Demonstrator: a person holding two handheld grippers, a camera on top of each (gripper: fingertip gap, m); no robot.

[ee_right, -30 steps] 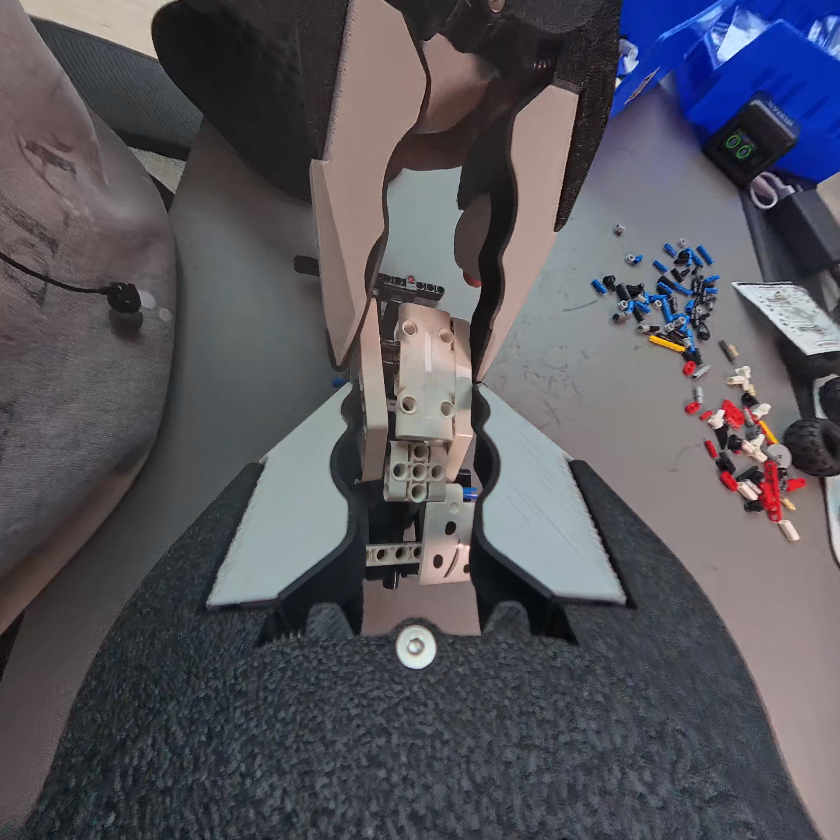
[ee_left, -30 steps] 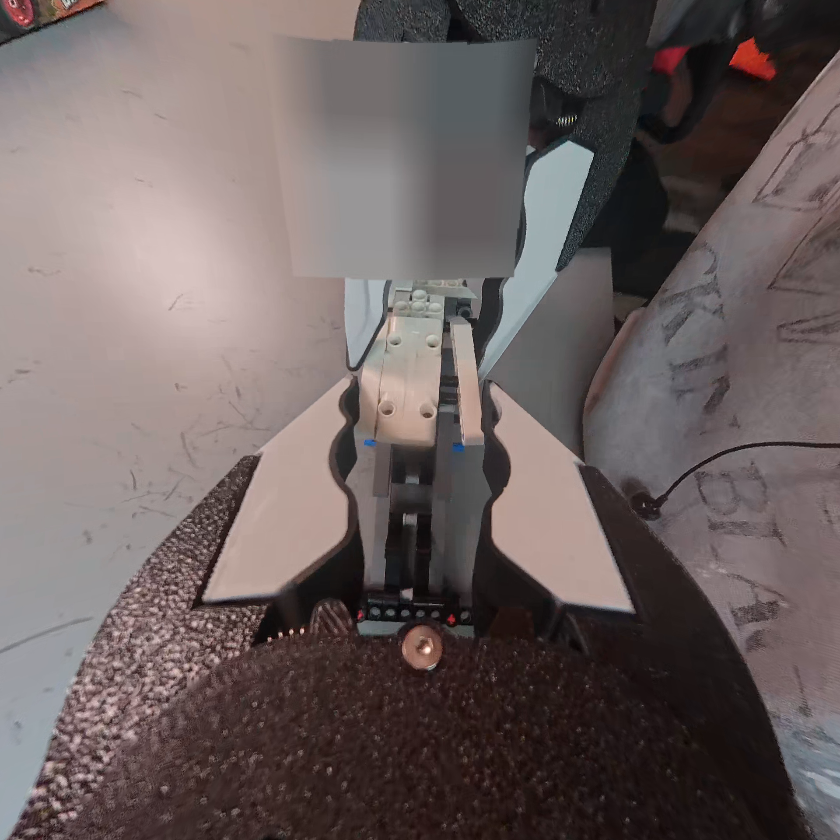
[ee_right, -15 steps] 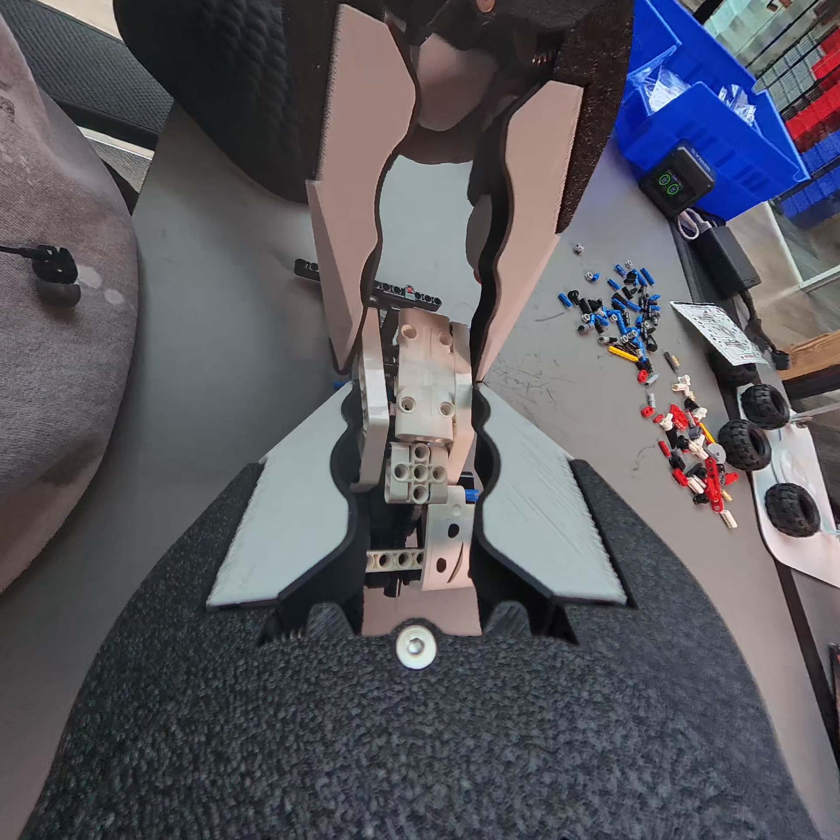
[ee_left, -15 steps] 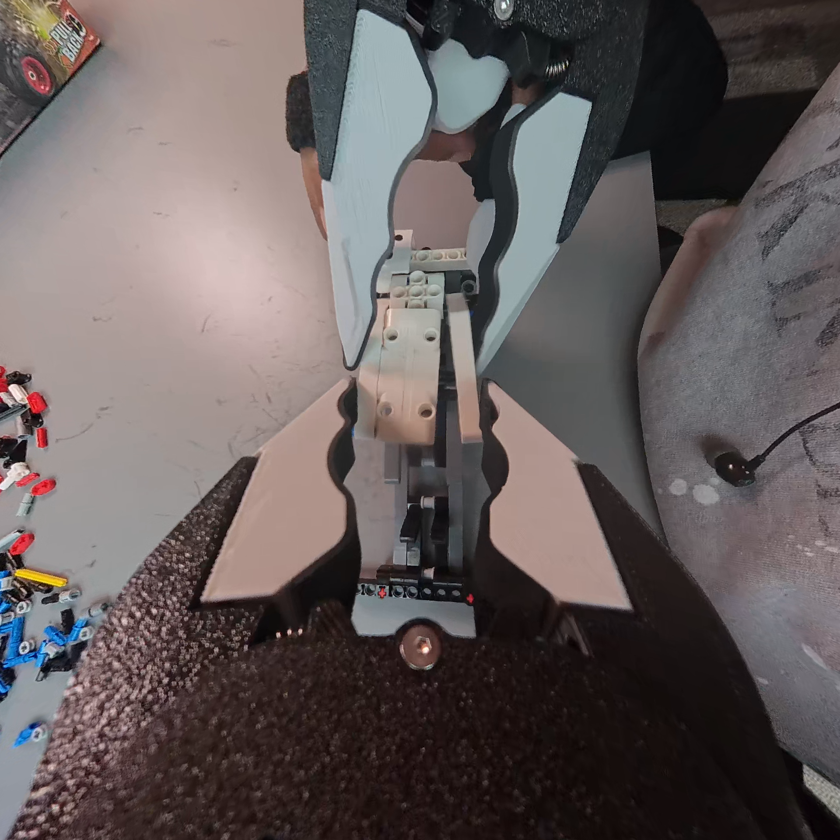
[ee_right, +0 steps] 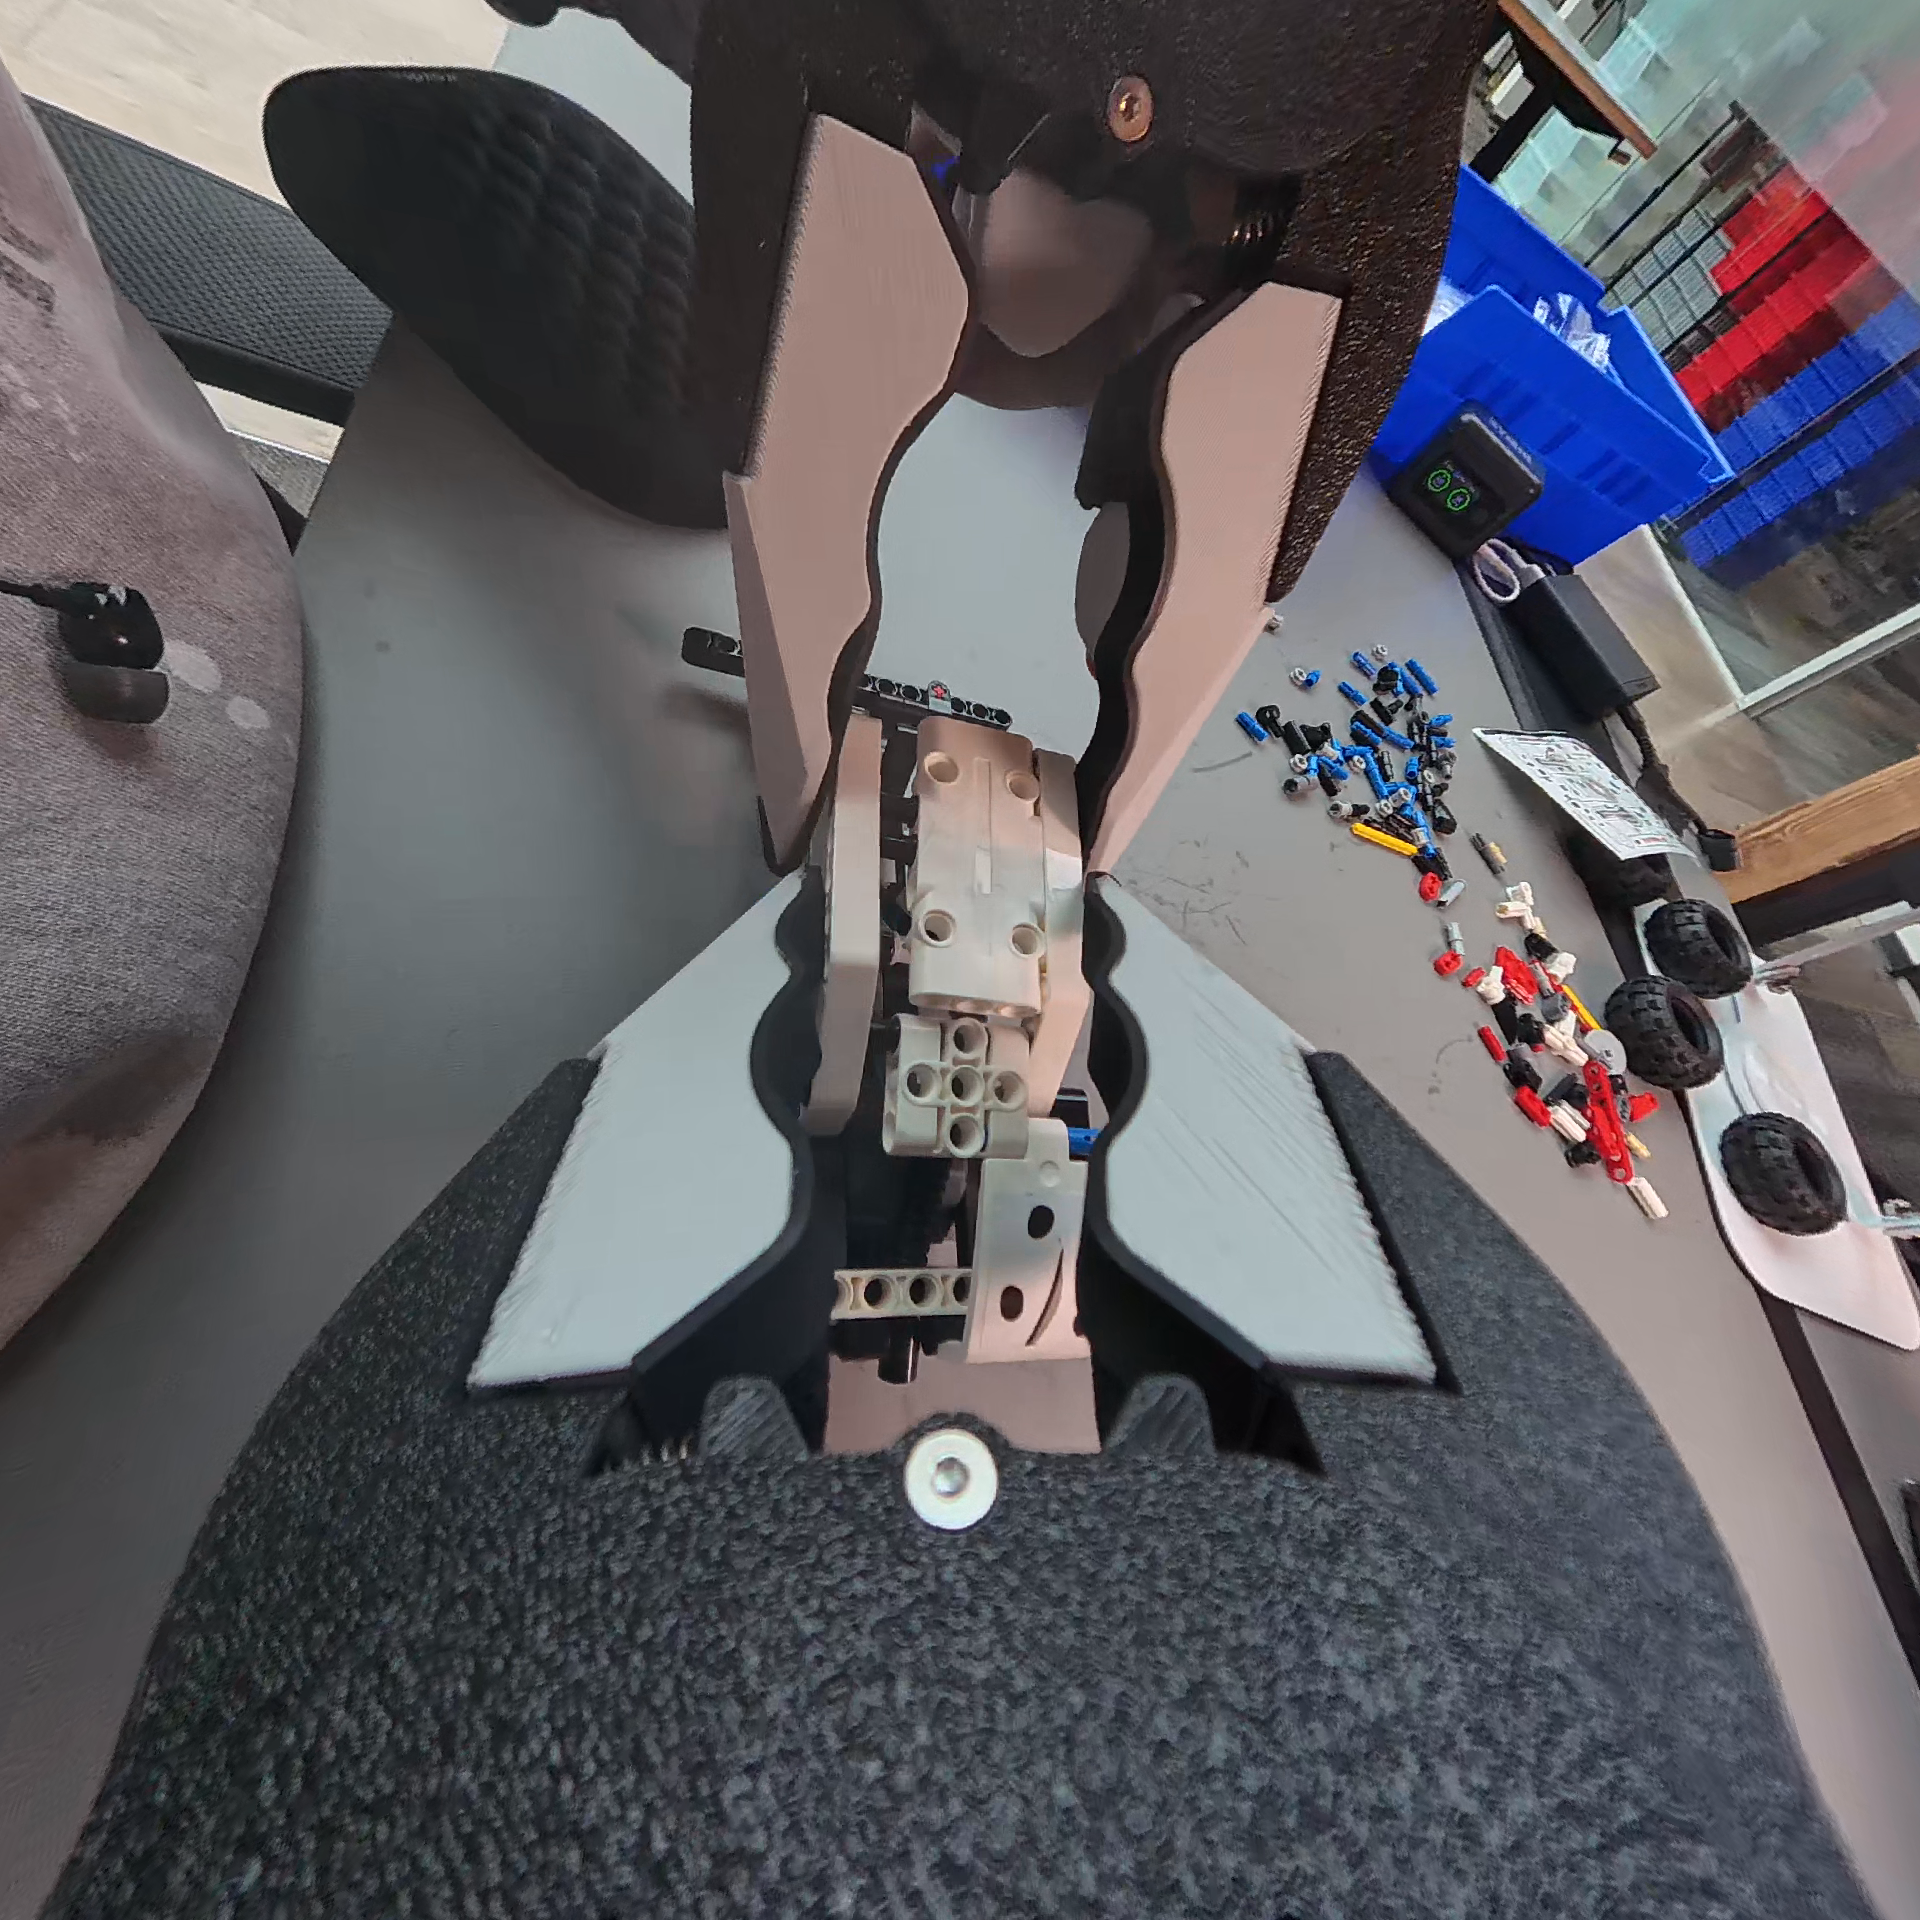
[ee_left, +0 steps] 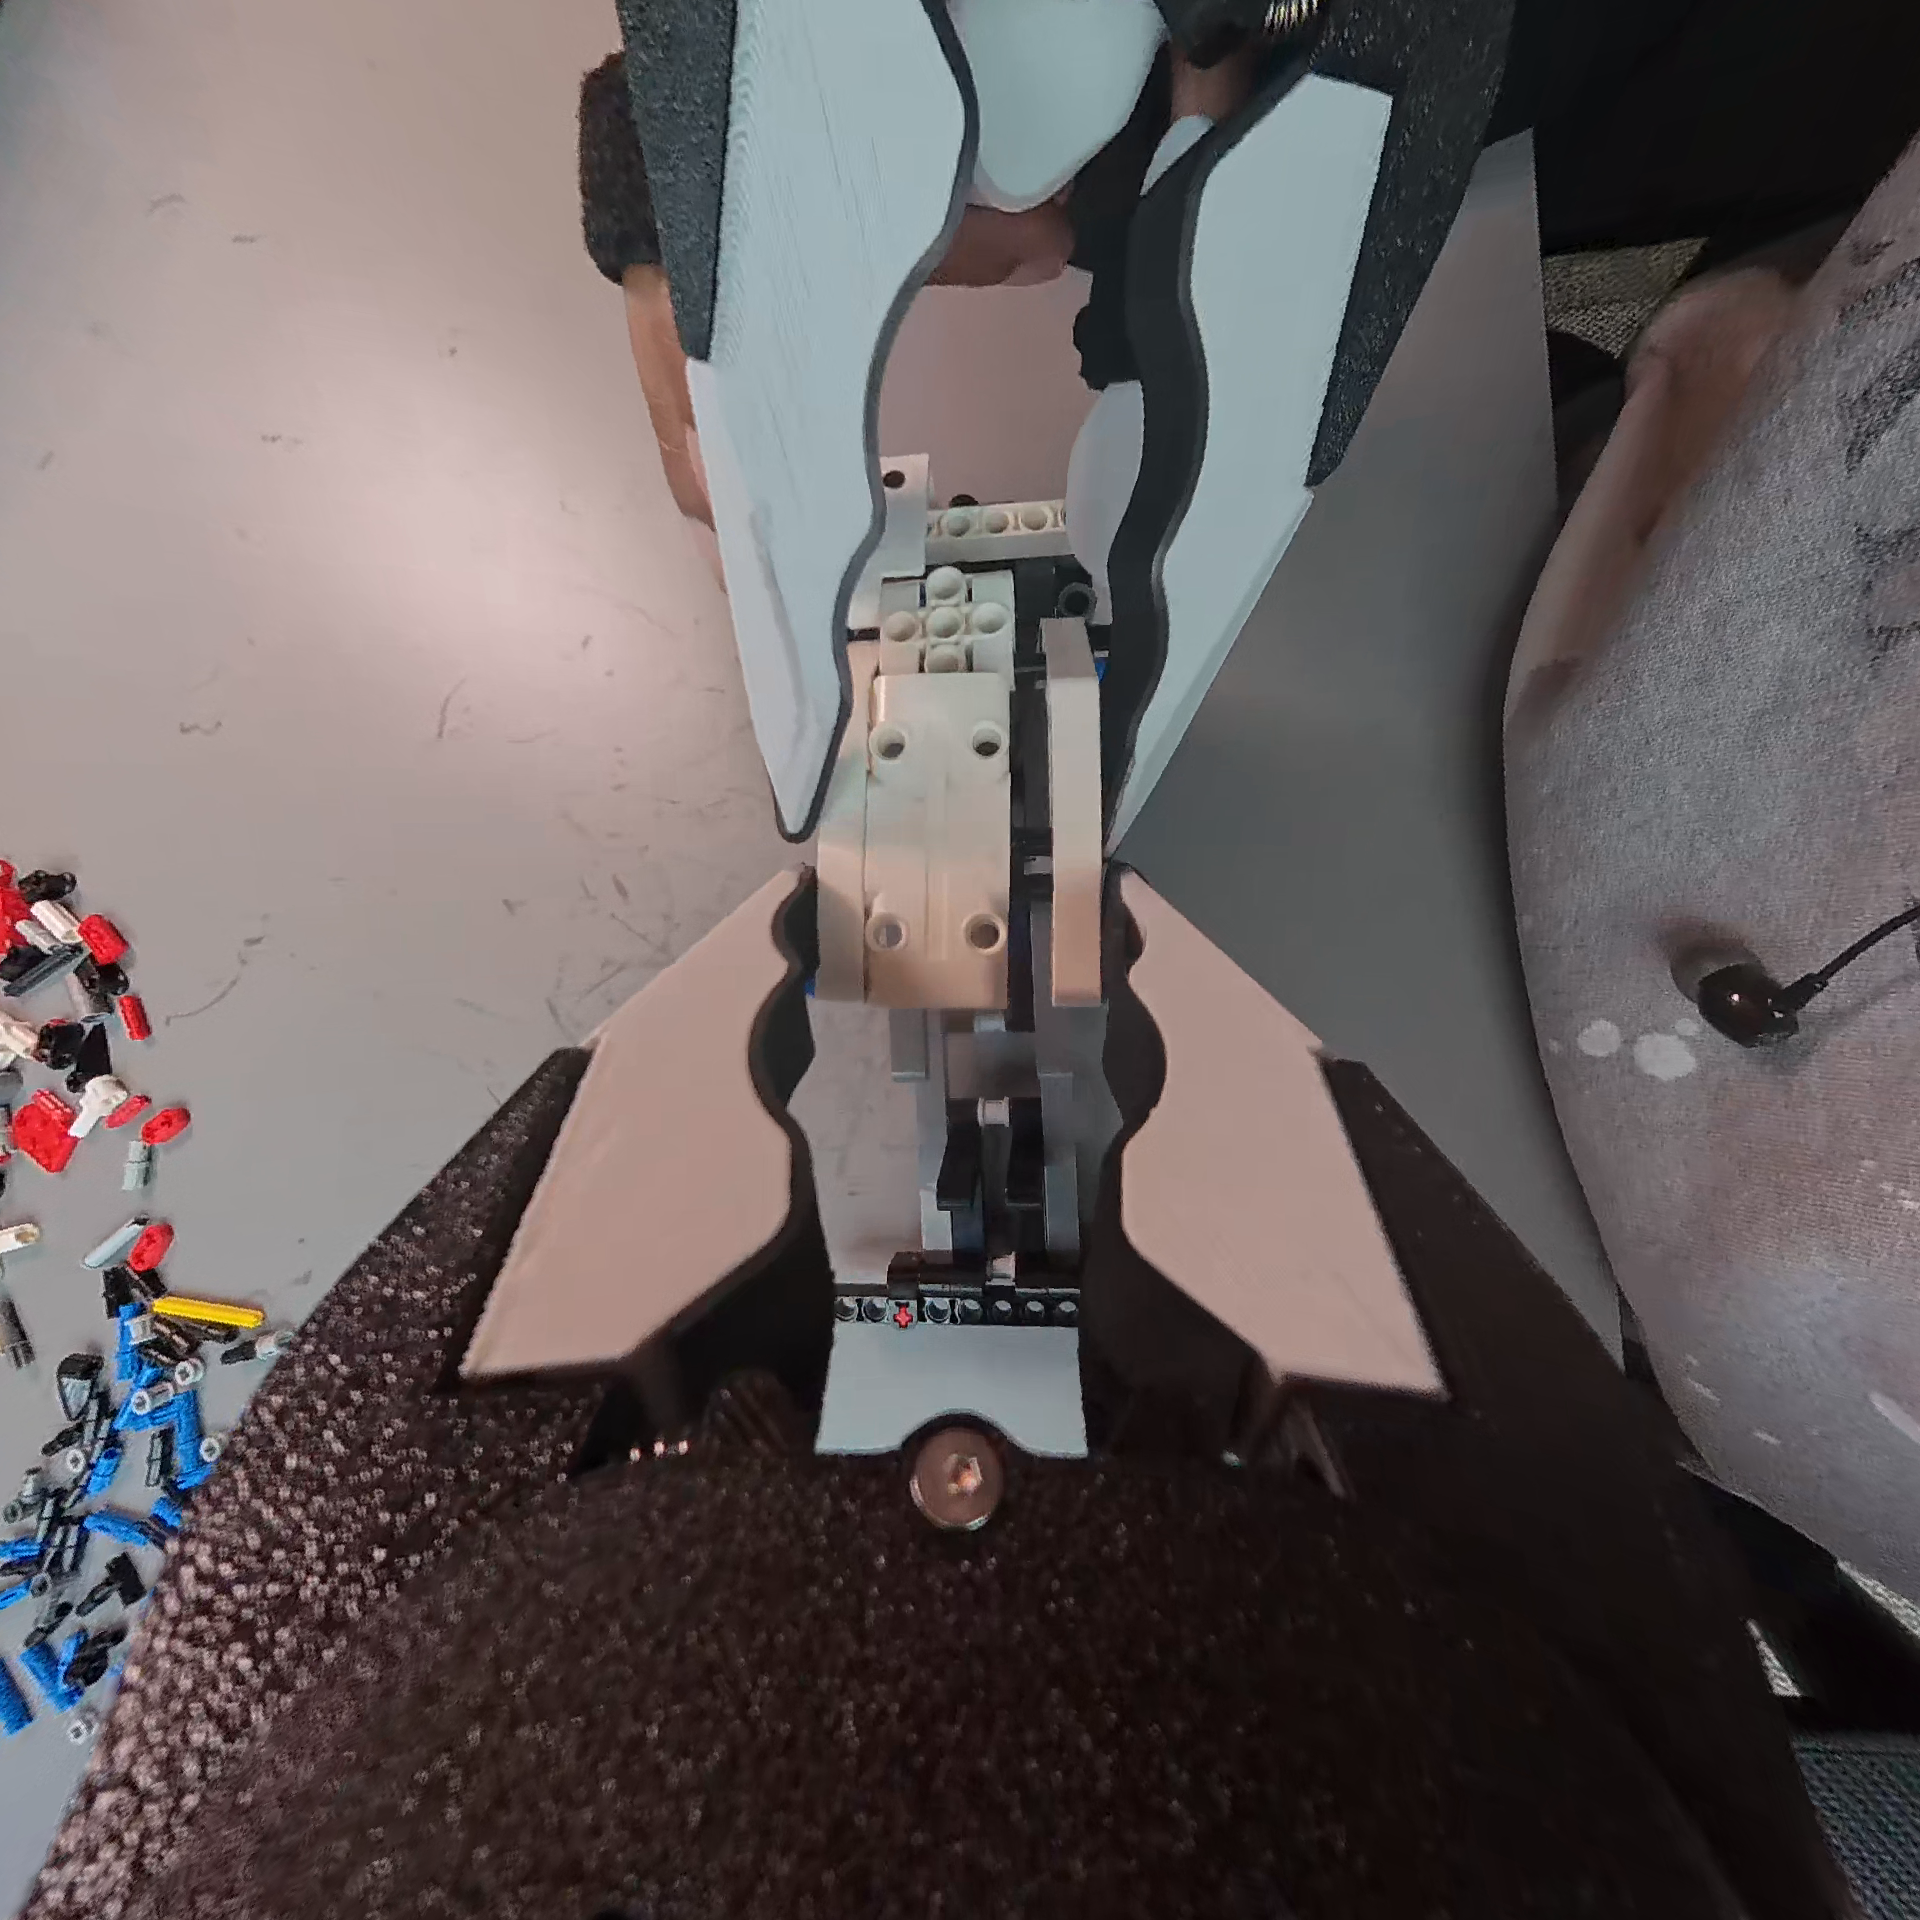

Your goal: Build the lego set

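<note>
Two tongs, left tongs (ee_left: 961, 883), right tongs (ee_right: 945, 894), clamping white lego assembly (ee_left: 940, 883), no legible markings.

Wrist cameras face each other, close, along tongs; both share lego assembly (ee_left: 940, 873) and grey table (ee_right: 499, 831).

the left gripper (ee_left: 961, 883) has a black, grainy housing, two flat pale fingers (ee_left: 665, 1174) edged with wavy black pads, and a silver screw (ee_left: 956, 1481) at the near centre. the right gripper (ee_right: 945, 904) is built the same, with light grey ridged fingers (ee_right: 1236, 1184) and its own silver screw (ee_right: 949, 1477).
</note>
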